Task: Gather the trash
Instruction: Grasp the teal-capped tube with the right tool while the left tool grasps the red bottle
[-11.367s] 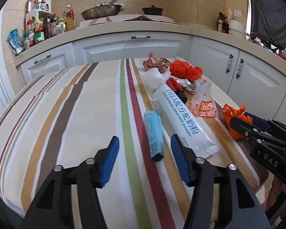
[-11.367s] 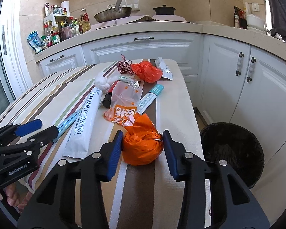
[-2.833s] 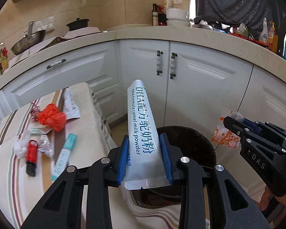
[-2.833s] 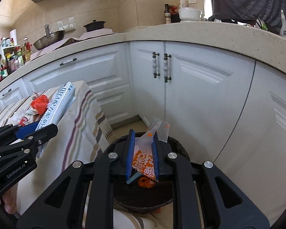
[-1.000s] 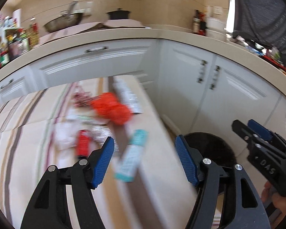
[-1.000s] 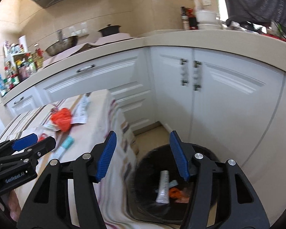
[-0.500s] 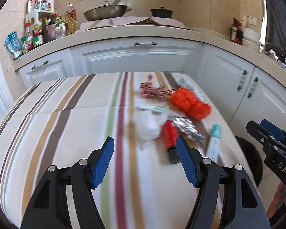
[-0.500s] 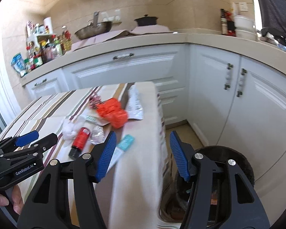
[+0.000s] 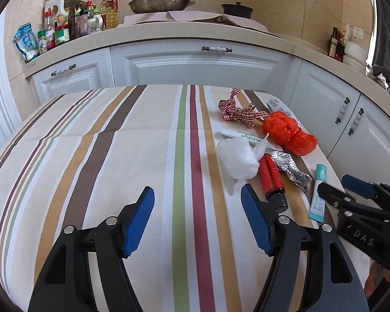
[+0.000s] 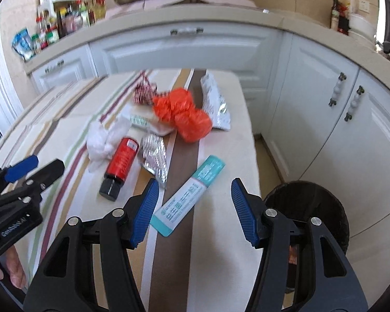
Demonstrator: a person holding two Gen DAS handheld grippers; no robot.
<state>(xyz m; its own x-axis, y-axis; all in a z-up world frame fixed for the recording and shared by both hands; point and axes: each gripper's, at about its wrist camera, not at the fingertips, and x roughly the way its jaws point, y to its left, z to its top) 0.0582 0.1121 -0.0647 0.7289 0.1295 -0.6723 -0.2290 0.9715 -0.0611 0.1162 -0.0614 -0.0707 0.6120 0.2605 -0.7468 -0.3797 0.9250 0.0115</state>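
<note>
Trash lies on the striped tablecloth (image 9: 117,156): a white crumpled wad (image 9: 236,157) (image 10: 101,140), a red bottle with a black cap (image 9: 271,176) (image 10: 121,163), a silver foil wrapper (image 9: 290,169) (image 10: 154,156), a teal sachet (image 9: 318,192) (image 10: 189,195), an orange bag (image 9: 286,131) (image 10: 182,114) and a checked ribbon (image 9: 236,111). My left gripper (image 9: 197,215) is open and empty, just short and left of the white wad. My right gripper (image 10: 195,208) is open over the teal sachet's near end, not touching it. The black bin (image 10: 309,213) stands on the floor to the right.
White cabinets (image 9: 195,65) and a worktop with bottles (image 9: 72,20), a pan (image 9: 163,0) and a pot run behind and to the right of the table. A silver printed packet (image 10: 215,104) lies at the table's far right edge. A hand (image 10: 15,267) holds the left gripper.
Both grippers swung left from the bin back over the table and came closer to the trash. The right one now has the teal sachet between its open fingers.
</note>
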